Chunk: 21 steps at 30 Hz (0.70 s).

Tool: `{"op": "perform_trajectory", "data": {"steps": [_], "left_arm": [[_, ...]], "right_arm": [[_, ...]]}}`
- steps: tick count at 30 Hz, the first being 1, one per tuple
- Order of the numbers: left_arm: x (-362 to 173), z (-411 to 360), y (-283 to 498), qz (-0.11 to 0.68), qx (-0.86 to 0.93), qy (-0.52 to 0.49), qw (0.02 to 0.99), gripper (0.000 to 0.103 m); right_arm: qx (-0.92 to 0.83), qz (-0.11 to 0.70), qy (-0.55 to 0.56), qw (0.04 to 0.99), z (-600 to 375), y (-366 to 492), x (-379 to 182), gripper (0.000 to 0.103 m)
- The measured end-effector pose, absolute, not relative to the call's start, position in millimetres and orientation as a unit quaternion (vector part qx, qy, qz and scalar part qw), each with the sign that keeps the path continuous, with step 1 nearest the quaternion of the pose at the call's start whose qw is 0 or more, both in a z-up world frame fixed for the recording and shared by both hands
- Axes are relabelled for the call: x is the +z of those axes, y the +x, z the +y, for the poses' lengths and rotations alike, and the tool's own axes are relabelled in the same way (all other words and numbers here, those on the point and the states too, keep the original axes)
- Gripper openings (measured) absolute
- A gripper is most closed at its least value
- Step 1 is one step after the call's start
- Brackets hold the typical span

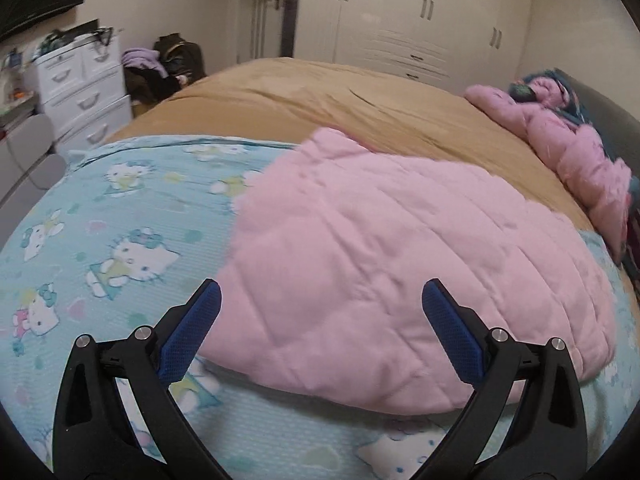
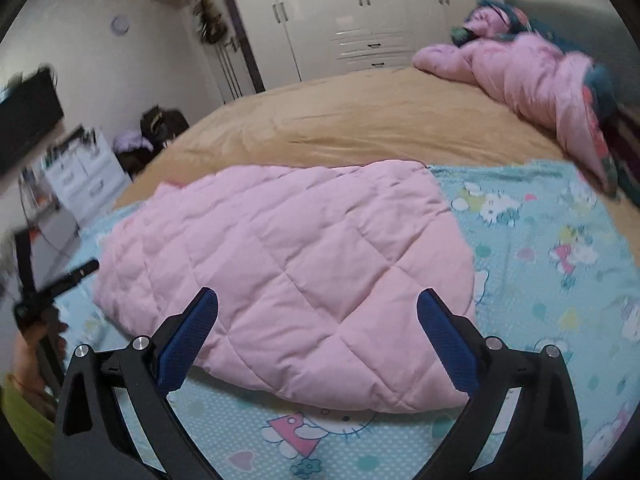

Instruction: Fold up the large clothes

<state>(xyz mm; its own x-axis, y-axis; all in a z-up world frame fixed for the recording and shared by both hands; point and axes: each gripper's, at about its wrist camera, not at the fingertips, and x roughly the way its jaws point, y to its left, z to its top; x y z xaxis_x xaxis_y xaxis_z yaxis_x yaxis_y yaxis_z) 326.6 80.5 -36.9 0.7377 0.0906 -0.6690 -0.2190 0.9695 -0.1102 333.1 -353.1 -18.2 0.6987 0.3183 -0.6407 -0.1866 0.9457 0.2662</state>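
While both grippers gape empty, left gripper, right gripper, folded pink quilted coat on bed

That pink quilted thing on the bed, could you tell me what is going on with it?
A person with a two-finger gripper in each hand is folding a pink quilted garment. It lies in a folded bundle on the blue cartoon-print sheet, over a tan bed cover. The left gripper and right gripper are both open and empty, hovering above its near edge. More pink padded clothing lies by the headboard.
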Motion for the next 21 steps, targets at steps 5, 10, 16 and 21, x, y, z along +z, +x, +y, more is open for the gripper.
{"op": "perform_trajectory", "data": {"steps": [5, 10, 16, 21], "left_arm": [[-33, 111, 323, 0.346, 0.1, -0.112, 0.926, 0.095], [-39, 124, 327, 0.353, 0.111, -0.116, 0.922, 0.095], [-44, 132, 331, 0.357, 0.11, -0.125, 0.919, 0.095], [-61, 138, 340, 0.366, 0.079, -0.161, 0.913, 0.095]], "right_arm": [[0.118, 0.359, 0.096, 0.921, -366, 333, -19, 0.099], [0.091, 0.369, 0.104, 0.919, -378, 342, -32, 0.099], [0.085, 0.382, 0.106, 0.914, -385, 347, -48, 0.099], [0.081, 0.411, 0.111, 0.901, -390, 356, -67, 0.099]]}}
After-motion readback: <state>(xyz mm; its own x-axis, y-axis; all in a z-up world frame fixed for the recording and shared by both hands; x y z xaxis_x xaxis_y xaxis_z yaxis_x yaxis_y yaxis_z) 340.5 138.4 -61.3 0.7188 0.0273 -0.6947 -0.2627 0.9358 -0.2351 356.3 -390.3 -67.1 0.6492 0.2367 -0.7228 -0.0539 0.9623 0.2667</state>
